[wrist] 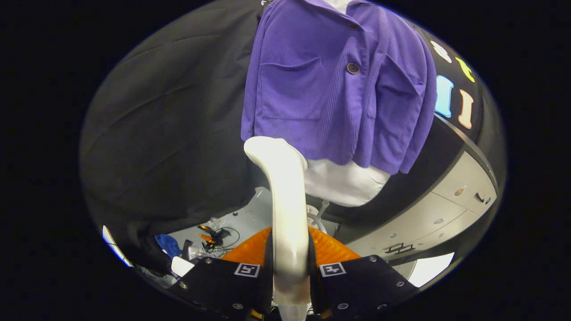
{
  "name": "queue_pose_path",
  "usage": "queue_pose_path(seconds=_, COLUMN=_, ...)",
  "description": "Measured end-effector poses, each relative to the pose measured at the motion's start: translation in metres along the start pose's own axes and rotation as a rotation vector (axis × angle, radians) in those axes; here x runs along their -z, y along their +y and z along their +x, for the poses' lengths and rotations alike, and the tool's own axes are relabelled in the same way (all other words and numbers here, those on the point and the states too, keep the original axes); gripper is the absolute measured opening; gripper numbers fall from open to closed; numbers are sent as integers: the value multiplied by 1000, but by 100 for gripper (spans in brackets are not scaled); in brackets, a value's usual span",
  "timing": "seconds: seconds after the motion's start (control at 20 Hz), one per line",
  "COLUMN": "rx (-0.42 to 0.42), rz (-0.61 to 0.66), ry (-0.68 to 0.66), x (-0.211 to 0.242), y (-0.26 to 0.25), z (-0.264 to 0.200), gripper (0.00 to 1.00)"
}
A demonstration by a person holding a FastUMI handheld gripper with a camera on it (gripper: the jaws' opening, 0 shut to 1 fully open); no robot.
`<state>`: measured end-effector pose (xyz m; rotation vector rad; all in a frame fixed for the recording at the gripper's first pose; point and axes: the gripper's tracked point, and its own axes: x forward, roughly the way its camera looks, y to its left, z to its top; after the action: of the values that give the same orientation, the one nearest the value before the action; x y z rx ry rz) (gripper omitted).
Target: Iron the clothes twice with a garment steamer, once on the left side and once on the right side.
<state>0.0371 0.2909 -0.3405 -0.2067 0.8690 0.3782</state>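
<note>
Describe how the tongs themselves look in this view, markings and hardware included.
The tongs show as two broad, flat-faced fingers side by side. Each carries a small square black-and-white tag near its inner top corner, and round metal screws dot the faces. Behind them sits a ribbed orange part.

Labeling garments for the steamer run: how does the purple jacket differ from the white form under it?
The purple jacket is ribbed, buttoned and pocketed; the white form is smooth and plain. The jacket hangs loose with a wavy hem; the form is rounded and firm-looking. The claw is shut on the steamer, head at the jacket's hem.
</note>
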Motion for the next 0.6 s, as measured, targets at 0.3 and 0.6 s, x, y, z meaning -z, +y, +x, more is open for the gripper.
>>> queue_pose_path(seconds=0.3, rx=33, rz=63, ry=-93, x=10, y=-72, z=-80, gripper=34)
queue_pose_path(seconds=0.6, rx=73, rz=140, ry=-382, x=-38, y=-140, z=-195, gripper=34)
